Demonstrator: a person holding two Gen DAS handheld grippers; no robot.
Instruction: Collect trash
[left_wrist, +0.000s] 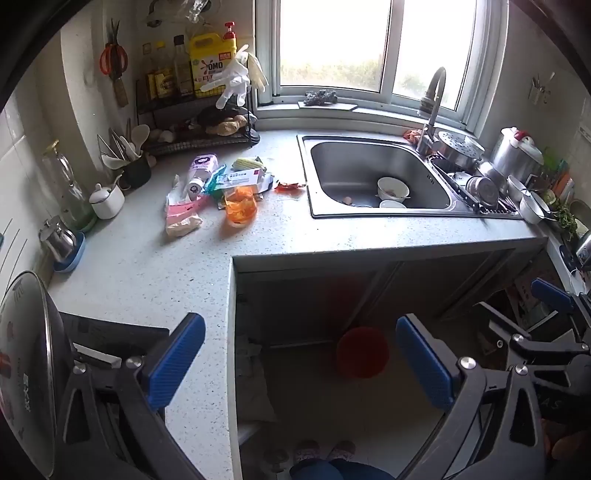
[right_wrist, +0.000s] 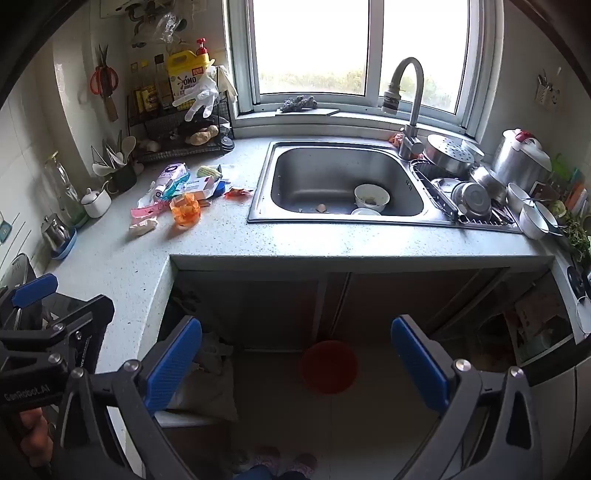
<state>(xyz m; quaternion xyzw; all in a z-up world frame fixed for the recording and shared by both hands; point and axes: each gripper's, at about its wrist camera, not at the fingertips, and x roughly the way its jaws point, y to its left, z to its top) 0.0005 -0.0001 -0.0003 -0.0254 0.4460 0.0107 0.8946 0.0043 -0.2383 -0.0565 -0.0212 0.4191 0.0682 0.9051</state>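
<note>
Beyond both pairs of tongs, up on the speckled countertop (left_wrist: 155, 273), lies the trash heap (left_wrist: 218, 188), well apart from either tool and to the left of the steel sink (left_wrist: 373, 177). It is a loose cluster of wrappers and packets, about eight pieces as far as can be counted. One flat white carton with red and blue print (left_wrist: 245, 176) is the broadest piece. One pink-and-white pouch (left_wrist: 201, 167) lies behind it, and one pink packet (left_wrist: 183, 213) rests on one beige crumpled bag (left_wrist: 183, 226) at the near-left edge. One clear orange plastic cup (left_wrist: 241, 207) stands at the front of the heap, nearest the tongs. One teal wrapper (left_wrist: 213, 181) pokes out in the middle, one yellow-green husk-like scrap (left_wrist: 248, 163) sits at the back, and one small red wrapper (left_wrist: 290, 186) lies alone between the heap and the sink rim.

Below, between the blue pads of each tool, one red bucket (right_wrist: 328, 366) stands on the floor under the counter's edge.

The left gripper (left_wrist: 301, 363) has its jaws spread as wide as they go, with nothing between them. The right gripper (right_wrist: 295, 363) is likewise fully spread and carries nothing. Each tool shows at the edge of the other's view, side by side.
</note>
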